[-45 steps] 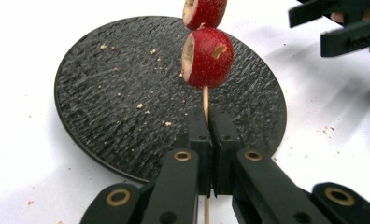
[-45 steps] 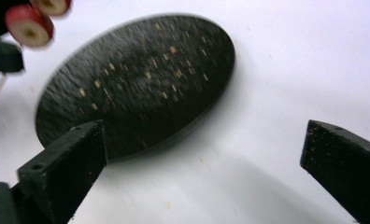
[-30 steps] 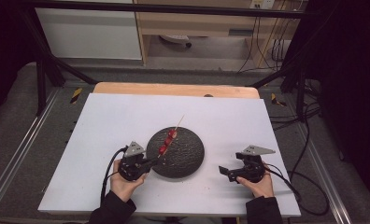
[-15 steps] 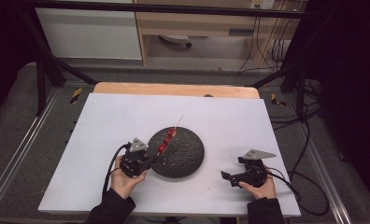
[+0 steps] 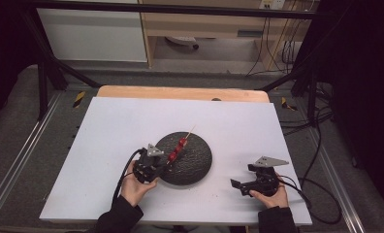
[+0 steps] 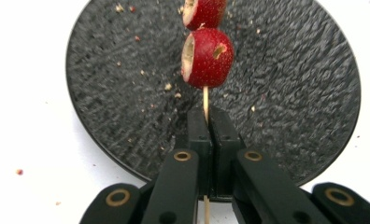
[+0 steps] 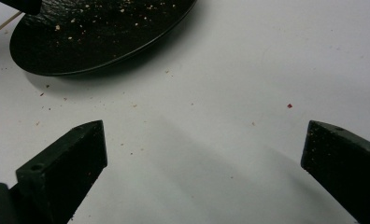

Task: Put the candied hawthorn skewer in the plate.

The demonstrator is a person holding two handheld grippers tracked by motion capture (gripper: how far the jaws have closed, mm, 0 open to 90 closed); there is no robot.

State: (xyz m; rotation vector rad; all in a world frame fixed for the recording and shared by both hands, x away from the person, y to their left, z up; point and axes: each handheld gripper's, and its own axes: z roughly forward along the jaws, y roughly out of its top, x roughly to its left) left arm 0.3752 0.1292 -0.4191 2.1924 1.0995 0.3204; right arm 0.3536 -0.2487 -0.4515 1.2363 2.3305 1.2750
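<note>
Red fruit skewer (image 6: 206, 58) over black plate (image 6: 103, 93)

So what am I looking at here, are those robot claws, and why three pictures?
No robot: a person at a table holds hand-operated tongs in each hand. One picture comes from a camera above the table; the other two from small cameras riding on each pair of tongs, looking along their black jaws. On the white table lies a round black plate scattered with crumbs. The left tongs are shut on a thin wooden skewer threaded with red fruit, held over the plate. The right tongs are open with nothing between them, above the bare table beside the plate.
</note>
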